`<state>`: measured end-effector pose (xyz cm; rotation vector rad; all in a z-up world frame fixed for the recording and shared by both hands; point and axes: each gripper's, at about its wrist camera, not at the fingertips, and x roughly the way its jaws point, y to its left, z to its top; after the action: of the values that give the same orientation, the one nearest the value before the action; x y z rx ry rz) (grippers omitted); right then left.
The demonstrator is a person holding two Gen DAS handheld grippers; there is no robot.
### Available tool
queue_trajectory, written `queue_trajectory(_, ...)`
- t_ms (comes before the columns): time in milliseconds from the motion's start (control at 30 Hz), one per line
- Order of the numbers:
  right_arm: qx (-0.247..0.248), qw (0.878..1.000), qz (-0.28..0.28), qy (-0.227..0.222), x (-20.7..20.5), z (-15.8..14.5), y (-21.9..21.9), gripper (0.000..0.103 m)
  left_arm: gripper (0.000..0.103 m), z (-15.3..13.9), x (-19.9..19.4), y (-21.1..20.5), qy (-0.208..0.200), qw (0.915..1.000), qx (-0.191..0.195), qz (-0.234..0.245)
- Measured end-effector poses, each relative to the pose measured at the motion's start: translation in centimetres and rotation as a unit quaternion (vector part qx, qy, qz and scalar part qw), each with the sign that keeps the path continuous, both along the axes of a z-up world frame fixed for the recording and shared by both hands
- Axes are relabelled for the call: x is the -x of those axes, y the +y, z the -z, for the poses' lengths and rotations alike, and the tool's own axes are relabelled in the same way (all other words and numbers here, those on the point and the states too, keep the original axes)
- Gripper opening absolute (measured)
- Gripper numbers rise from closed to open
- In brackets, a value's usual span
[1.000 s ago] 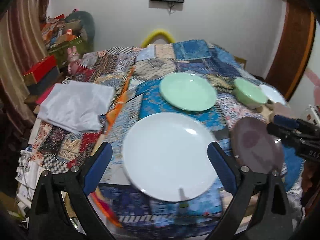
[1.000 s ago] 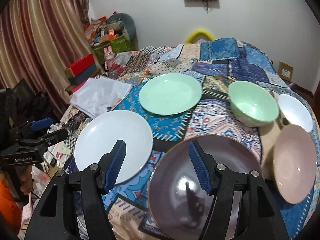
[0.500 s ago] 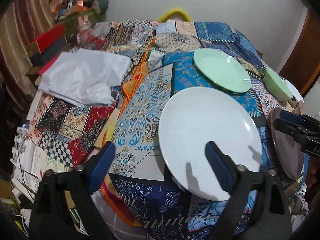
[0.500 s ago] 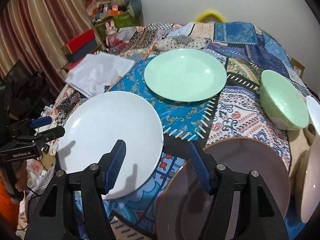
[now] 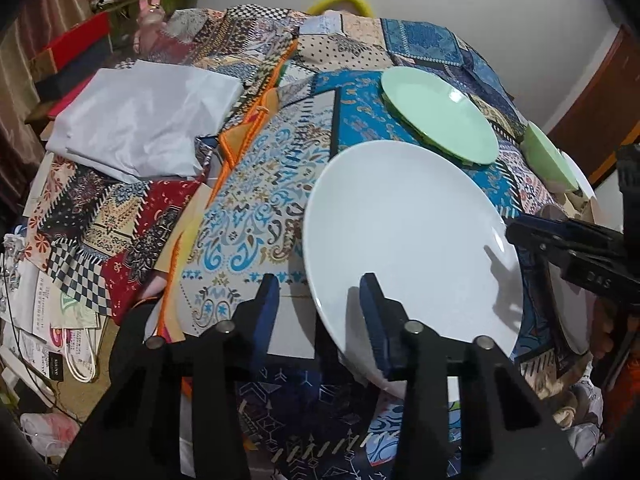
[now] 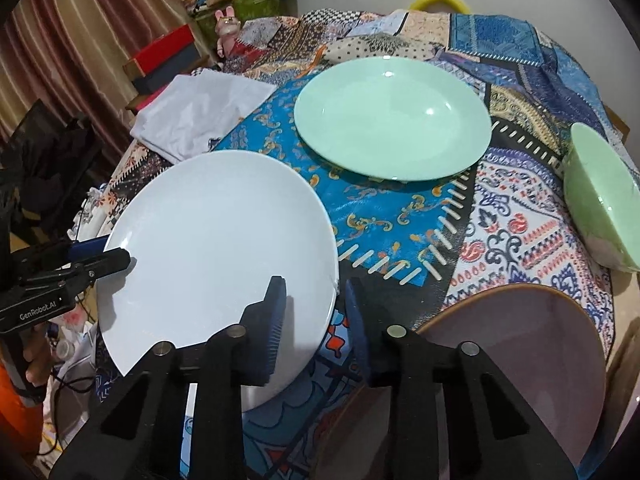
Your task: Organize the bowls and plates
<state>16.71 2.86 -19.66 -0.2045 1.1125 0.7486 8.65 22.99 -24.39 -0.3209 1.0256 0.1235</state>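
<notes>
Left wrist view: white plate (image 5: 408, 236), round, glossy, plain, sits near the table's (image 5: 256, 208) front edge on patchwork cloth. Left gripper (image 5: 318, 312) has just been closing, its jaws straddling the plate's near-left rim; contact unclear. Right gripper (image 6: 312, 316) has just been closing astride the plate's right rim, pads apparently clamped on it. Mint green plate (image 6: 392, 118) lies behind toward the table's middle, green bowl (image 6: 600, 196) tilted at the right edge, brown plate (image 6: 516, 352) at the front right.
</notes>
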Motion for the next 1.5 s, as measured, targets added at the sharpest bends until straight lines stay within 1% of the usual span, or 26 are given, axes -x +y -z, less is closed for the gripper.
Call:
queue_trajectory(133,0.006,1.0,-0.006,0.008,-0.2,0.7,0.4,0.027,0.033,0.4,-0.2,-0.2,0.005,0.9999,0.014,0.008)
queue_trajectory(267,0.008,1.0,-0.012,0.018,-0.6,1.2,0.7,0.026,0.032,0.8,-0.4,-0.5,0.007,0.9997,0.019,0.013)
queue_trajectory(333,0.015,1.0,-0.017,0.015,-0.6,1.3,1.0,0.026,0.032,0.8,-0.6,-0.7,0.007,0.9997,0.018,0.015)
queue_trajectory(500,0.01,1.0,-0.017,0.02,-0.8,1.6,1.2,0.028,0.032,0.9,-0.7,-0.7,0.006,0.9997,0.021,0.014)
queue_trajectory(633,0.011,1.0,-0.013,0.017,-0.8,1.5,1.2,0.027,0.032,0.8,-0.6,-1.0,0.007,0.9998,0.015,0.013)
queue_trajectory(767,0.004,1.0,0.0,0.022,-0.9,1.3,0.9,0.026,0.032,0.5,-0.6,-1.1,0.01,0.9998,0.015,0.002)
queue_trajectory(867,-0.002,1.0,0.005,0.024,-0.9,1.3,0.6,0.026,0.032,0.1,-0.4,-1.7,0.009,0.9999,0.0,0.005)
queue_trajectory(900,-0.004,1.0,0.006,0.025,-0.9,1.2,0.5,0.026,0.032,0.1,-0.4,-1.7,0.01,0.9999,0.002,0.005)
queue_trajectory(1000,-0.009,1.0,0.007,0.028,-0.6,1.0,0.2,0.026,0.032,0.1,-0.4,-1.4,0.014,0.9998,0.012,-0.003)
queue_trajectory(1100,-0.016,1.0,0.011,0.02,-0.3,0.5,0.0,0.026,0.032,-0.2,-0.4,-1.2,0.013,0.9997,0.014,-0.015)
queue_trajectory(1200,-0.03,0.999,0.018,0.021,-0.3,0.0,-0.5,0.026,0.032,-0.6,-0.3,-1.2,0.008,0.9997,0.019,-0.016)
queue_trajectory(1500,-0.055,0.998,0.028,0.005,0.0,-1.9,-1.8,0.026,0.032,-2.8,0.0,-2.2,-0.01,0.9998,0.006,-0.015)
